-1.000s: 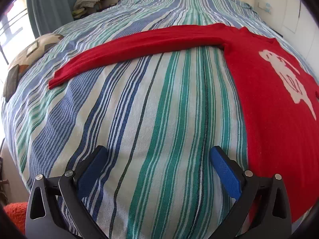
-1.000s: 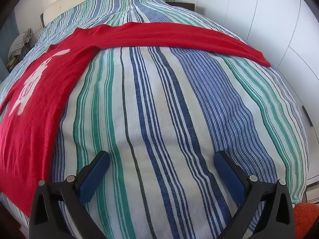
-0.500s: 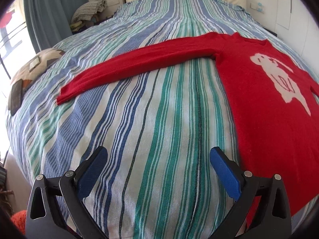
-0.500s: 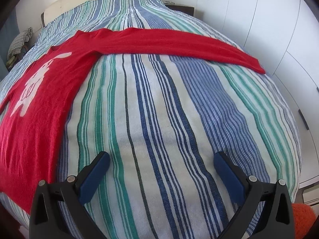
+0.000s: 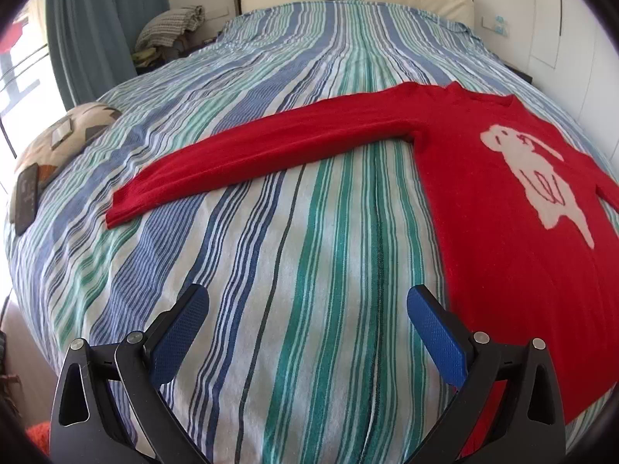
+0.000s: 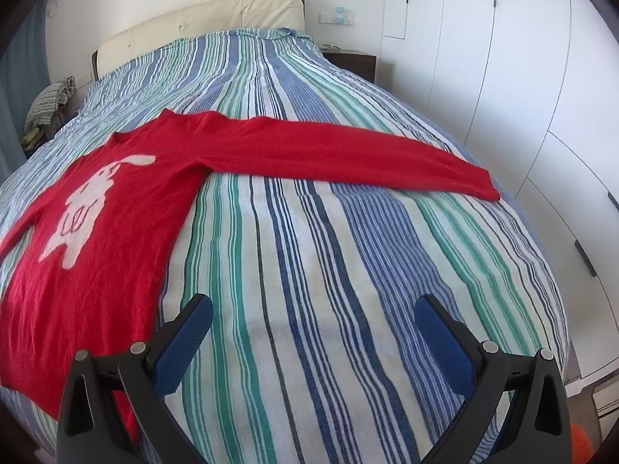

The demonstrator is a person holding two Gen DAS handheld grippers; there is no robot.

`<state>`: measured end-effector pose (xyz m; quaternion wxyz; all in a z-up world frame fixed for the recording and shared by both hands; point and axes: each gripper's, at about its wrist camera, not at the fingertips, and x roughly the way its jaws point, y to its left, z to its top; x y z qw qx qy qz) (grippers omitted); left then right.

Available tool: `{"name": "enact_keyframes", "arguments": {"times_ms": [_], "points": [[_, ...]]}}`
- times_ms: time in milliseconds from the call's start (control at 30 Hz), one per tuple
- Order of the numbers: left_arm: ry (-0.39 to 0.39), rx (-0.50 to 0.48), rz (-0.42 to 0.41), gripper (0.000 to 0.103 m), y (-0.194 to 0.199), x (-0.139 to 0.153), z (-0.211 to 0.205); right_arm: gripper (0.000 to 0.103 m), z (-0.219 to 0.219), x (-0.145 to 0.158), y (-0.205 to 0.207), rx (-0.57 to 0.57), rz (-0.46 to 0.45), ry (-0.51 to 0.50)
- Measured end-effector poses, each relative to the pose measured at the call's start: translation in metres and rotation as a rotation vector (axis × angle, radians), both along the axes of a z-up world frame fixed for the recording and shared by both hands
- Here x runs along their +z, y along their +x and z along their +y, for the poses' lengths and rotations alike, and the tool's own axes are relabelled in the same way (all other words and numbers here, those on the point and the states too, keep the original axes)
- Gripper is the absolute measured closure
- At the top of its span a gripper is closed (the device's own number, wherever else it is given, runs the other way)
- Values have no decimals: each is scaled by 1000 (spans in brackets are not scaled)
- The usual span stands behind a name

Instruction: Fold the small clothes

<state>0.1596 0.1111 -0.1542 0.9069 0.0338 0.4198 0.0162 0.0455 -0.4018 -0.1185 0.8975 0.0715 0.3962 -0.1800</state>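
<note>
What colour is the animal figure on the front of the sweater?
White, with thin red line details, on the red sweater. The figure shows best in the left wrist view.

I see bright daylight flooding in from the window (image 5: 15, 73), which is blown out white. Both views bulge hard, with black corners. The bedspread (image 6: 348, 270) looks sharp, shadows soft.

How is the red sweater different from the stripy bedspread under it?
The red sweater is one plain colour with a white animal picture, while the bedspread has blue, green and white stripes all over. The sweater covers only part of the bed, sleeves stretched out sideways; the bedspread covers the whole bed. Both are cloth and lie flat.
</note>
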Motion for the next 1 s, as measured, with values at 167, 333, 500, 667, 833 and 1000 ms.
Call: {"name": "enact_keyframes", "arguments": {"times_ms": [167,333,500,667,833,1000], "points": [[-14,50,4,1,10,-3,10,1,-10,7,25,-11,-14,-20],[-7,57,17,1,22,-3,12,1,-15,0,45,-4,-28,-9],[-18,67,26,1,31,-3,12,1,-13,-5,49,34,-36,-16],[13,65,36,1,35,-9,7,1,-21,-35,44,9,44,-12],[27,57,35,1,32,-9,5,0,-31,-51,39,-12,53,47],[24,58,37,1,30,-8,5,0,-29,-48,40,-8,64,36]]}}
